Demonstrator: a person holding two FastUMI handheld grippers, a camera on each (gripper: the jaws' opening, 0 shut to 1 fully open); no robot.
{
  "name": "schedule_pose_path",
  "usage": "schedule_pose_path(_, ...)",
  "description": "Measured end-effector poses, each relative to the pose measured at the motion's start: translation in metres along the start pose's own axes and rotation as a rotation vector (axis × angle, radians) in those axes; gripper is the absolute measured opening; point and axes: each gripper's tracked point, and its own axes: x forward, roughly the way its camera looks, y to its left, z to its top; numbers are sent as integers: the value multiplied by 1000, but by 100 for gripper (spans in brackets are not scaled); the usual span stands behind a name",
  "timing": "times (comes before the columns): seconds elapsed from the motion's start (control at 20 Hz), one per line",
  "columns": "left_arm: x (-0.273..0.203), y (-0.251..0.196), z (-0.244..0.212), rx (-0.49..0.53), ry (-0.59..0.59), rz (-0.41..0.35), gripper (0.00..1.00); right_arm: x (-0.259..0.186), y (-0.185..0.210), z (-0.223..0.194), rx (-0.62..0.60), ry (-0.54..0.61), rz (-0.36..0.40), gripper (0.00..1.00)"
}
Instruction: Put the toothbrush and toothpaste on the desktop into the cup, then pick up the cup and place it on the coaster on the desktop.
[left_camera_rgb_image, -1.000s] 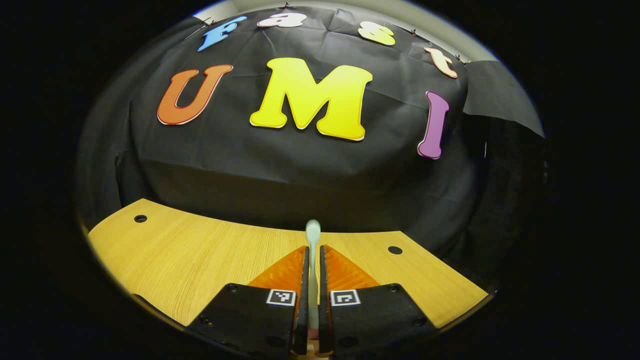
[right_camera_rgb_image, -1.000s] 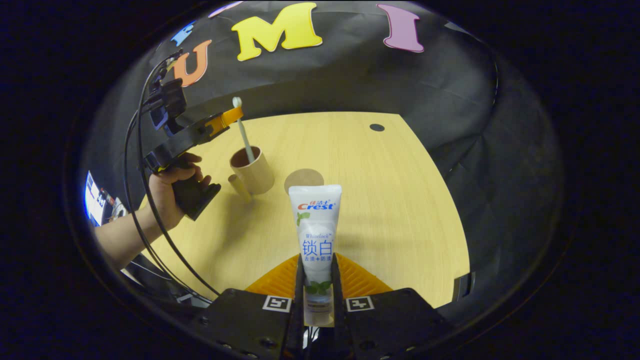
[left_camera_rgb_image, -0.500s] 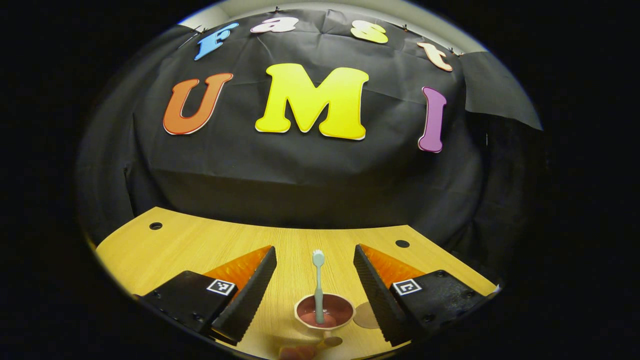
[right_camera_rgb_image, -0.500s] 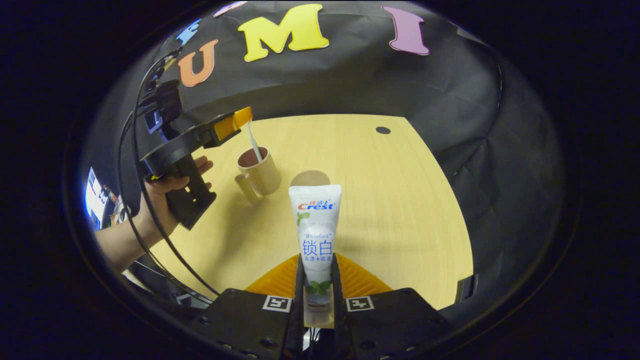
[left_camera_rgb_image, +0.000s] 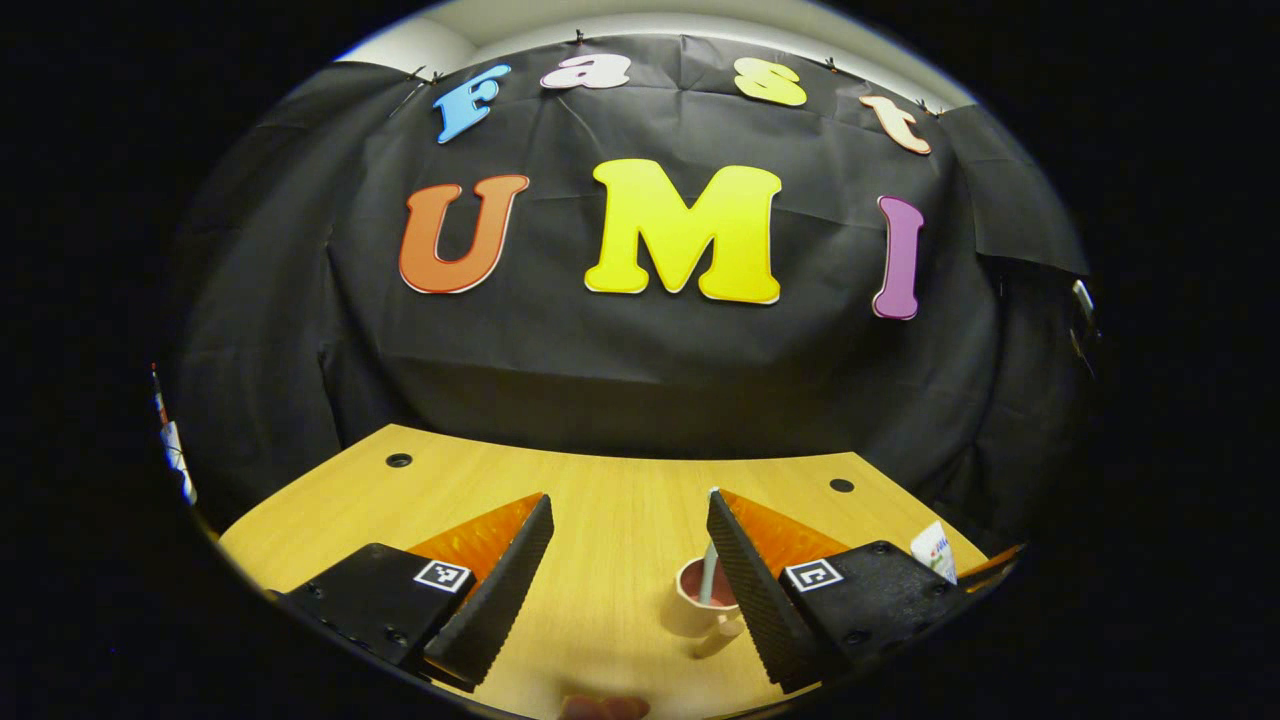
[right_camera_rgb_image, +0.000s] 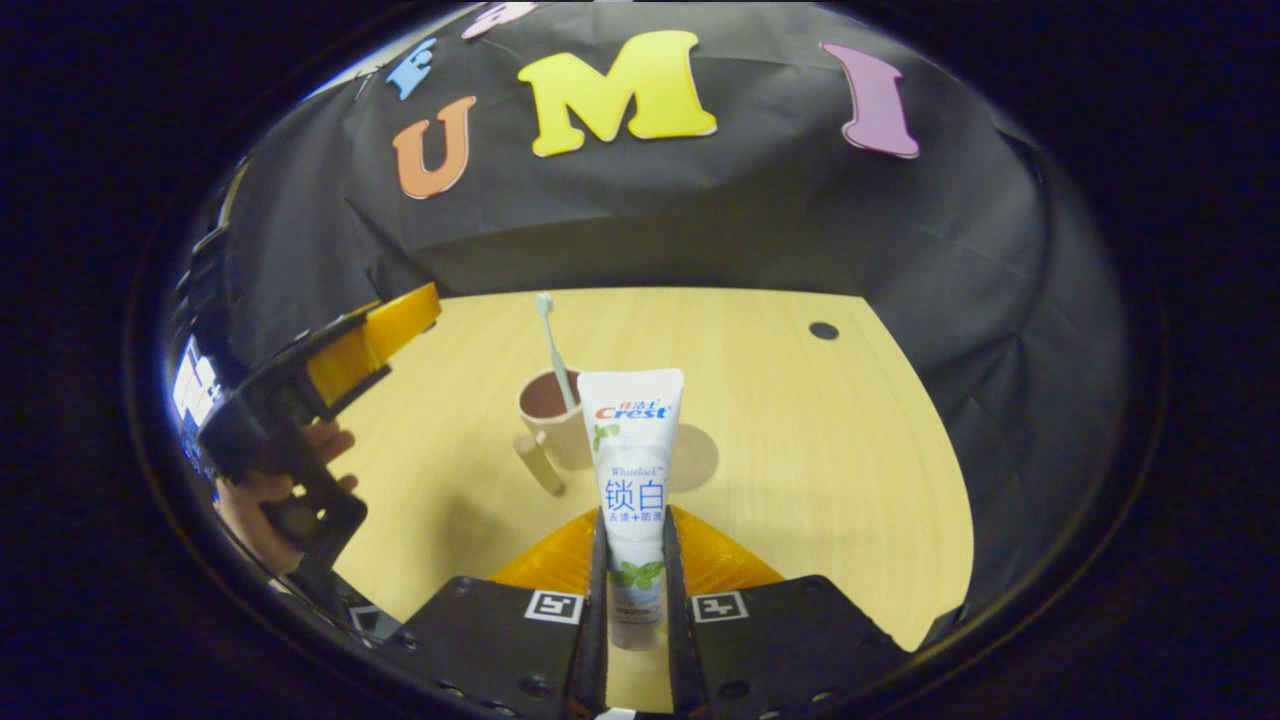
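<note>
Right gripper (right_camera_rgb_image: 633, 600) clamps the upright toothpaste (right_camera_rgb_image: 633, 470). The cup (right_camera_rgb_image: 555, 425), holding the toothbrush (right_camera_rgb_image: 555, 350), lies at 11 o'clock. Left gripper (left_camera_rgb_image: 628, 580) is spread, holding nothing.

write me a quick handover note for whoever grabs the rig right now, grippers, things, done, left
Left gripper: open, holding nothing, beside the cup.
Right gripper: shut on the toothpaste tube, held upright above the desktop.
Toothbrush: standing in the cup, head up.
Coaster: on the desktop right beside the cup, partly behind the tube.
Done: toothbrush in the cup.
Left: put the toothpaste into the cup, then lift the cup onto the coaster.
</note>
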Motion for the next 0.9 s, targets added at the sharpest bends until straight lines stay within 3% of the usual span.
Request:
schedule_pose_path(0.35, -45, 34, -5, -21, 55, 67, 98, 80, 54, 75, -46, -202, 49, 25)
schedule_pose_path(0.6, -72, 46, -12, -28, 90, 83, 98, 107, 86, 113, -68, -360, 94, 27)
schedule_pose_path(0.9, -85, 66, -20, -44, 125, 124, 98, 132, 92, 109, -90, -359, 79, 25)
